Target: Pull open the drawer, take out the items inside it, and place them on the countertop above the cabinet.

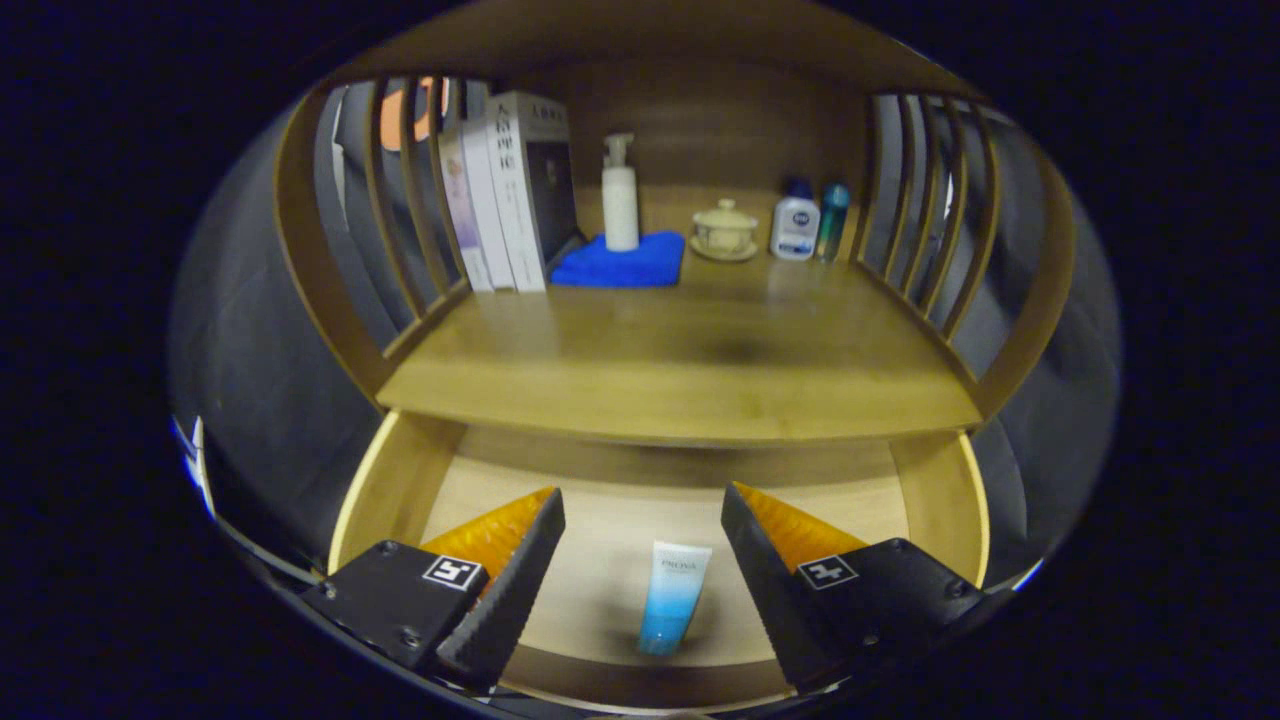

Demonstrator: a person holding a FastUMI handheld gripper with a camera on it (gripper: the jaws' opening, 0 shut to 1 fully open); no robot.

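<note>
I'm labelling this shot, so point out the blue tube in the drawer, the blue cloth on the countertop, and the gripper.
blue tube (672, 600), gripper view, mid-body.
blue cloth (620, 264), gripper view, front fold.
gripper (640, 505), gripper view, midway between its open fingertips.

The worktop (680, 380) hides the back part of the open drawer (400, 480), so whatever lies there cannot be seen. The tube (674, 597) on the drawer floor has its lower end partly sunk behind the front wall. The books (505, 200) cover part of the blue cloth (620, 262). The hand-held gripper (643, 505), fingers spread apart, is cut off at its base.
</note>
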